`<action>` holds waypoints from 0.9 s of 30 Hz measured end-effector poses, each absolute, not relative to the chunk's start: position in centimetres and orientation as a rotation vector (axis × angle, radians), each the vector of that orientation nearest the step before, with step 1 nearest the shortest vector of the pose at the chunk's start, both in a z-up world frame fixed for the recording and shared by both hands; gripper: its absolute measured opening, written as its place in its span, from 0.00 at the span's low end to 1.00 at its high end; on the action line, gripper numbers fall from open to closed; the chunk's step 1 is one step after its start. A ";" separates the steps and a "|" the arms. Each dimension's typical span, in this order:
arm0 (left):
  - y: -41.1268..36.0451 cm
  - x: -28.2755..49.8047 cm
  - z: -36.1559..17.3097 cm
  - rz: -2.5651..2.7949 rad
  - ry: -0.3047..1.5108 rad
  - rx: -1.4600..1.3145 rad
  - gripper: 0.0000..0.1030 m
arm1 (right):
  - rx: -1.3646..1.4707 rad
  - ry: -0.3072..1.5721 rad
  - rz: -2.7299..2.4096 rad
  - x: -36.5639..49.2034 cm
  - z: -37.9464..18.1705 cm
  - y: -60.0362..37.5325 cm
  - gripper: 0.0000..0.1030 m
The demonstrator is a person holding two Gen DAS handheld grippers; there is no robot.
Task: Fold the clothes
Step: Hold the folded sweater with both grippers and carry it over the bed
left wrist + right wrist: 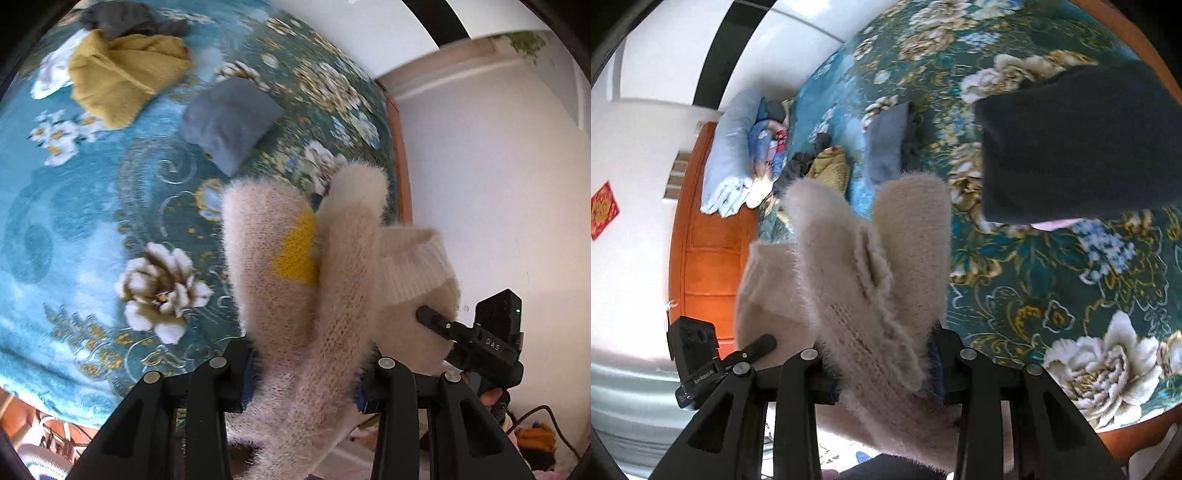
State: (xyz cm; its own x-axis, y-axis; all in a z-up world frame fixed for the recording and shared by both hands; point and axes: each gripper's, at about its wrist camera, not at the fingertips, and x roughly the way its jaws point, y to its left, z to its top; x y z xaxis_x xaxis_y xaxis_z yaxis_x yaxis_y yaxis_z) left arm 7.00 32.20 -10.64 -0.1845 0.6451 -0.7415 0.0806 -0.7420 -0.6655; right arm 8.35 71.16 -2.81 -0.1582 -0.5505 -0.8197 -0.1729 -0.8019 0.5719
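Between the jaws of both tools, a fuzzy cream sweater (295, 295) hangs bunched above a floral bedspread (74, 221): the left gripper (306, 373) and right gripper (882, 369) each pinch a fold of knit. Best practice now, by this view, is keeping both pinches firm, drawing them apart and lowering the garment flat. Farther off, a folded blue-grey cloth (229, 118) lies at twelve o'clock, a mustard garment (122, 74) at eleven.

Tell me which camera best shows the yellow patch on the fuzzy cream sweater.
The left wrist view: the yellow patch sits plainly on the cream sweater bunched ahead of the left claw. The right wrist view shows only cream knit, no yellow.
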 end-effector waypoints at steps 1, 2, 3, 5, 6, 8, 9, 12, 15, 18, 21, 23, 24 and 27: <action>32.8 6.4 -10.9 1.961 -0.831 -1.695 0.41 | 1.844 -0.839 -2.056 8.6 -2.8 71.6 0.36; 33.4 6.0 -11.1 1.940 -0.832 -1.692 0.41 | 1.848 -0.857 -2.073 8.9 -2.6 72.2 0.36; 33.9 5.5 -11.3 1.916 -0.835 -1.689 0.41 | 1.852 -0.879 -2.093 9.4 -2.5 72.8 0.36; 35.1 4.3 -11.9 1.863 -0.833 -1.684 0.41 | 1.861 -0.914 -2.127 9.9 -2.1 73.8 0.36; 35.6 3.8 -12.1 1.840 -0.831 -1.681 0.41 | 1.867 -0.933 -2.148 10.2 -1.9 74.3 0.36; 36.8 2.9 -12.4 1.798 -0.826 -1.668 0.41 | 1.866 -0.981 -2.192 10.7 -1.4 75.5 0.36; 37.5 2.4 -12.4 1.779 -0.825 -1.661 0.41 | 1.863 -1.007 -2.214 10.9 -1.1 76.2 0.36; 39.6 1.5 -12.4 1.734 -0.808 -1.651 0.41 | 1.829 -1.057 -2.288 11.5 0.4 78.1 0.36; 42.1 1.1 -12.3 1.697 -0.771 -1.648 0.42 | 1.794 -1.084 -2.336 11.8 1.5 79.8 0.36; 44.5 0.9 -12.3 1.684 -0.743 -1.650 0.42 | 1.780 -1.138 -2.350 11.8 1.7 82.0 0.36; 47.0 0.7 -12.4 1.690 -0.720 -1.655 0.42 | 1.769 -1.174 -2.352 11.2 1.6 84.4 0.36; 48.7 0.5 -12.5 1.707 -0.714 -1.660 0.42 | 1.765 -1.171 -2.342 10.4 1.4 86.2 0.36; 49.7 0.4 -12.6 1.719 -0.715 -1.667 0.42 | 1.766 -1.165 -2.332 9.8 1.2 87.1 0.36; 52.5 0.0 -13.1 1.761 -0.729 -1.695 0.42 | 1.778 -1.127 -2.286 7.7 0.5 90.1 0.36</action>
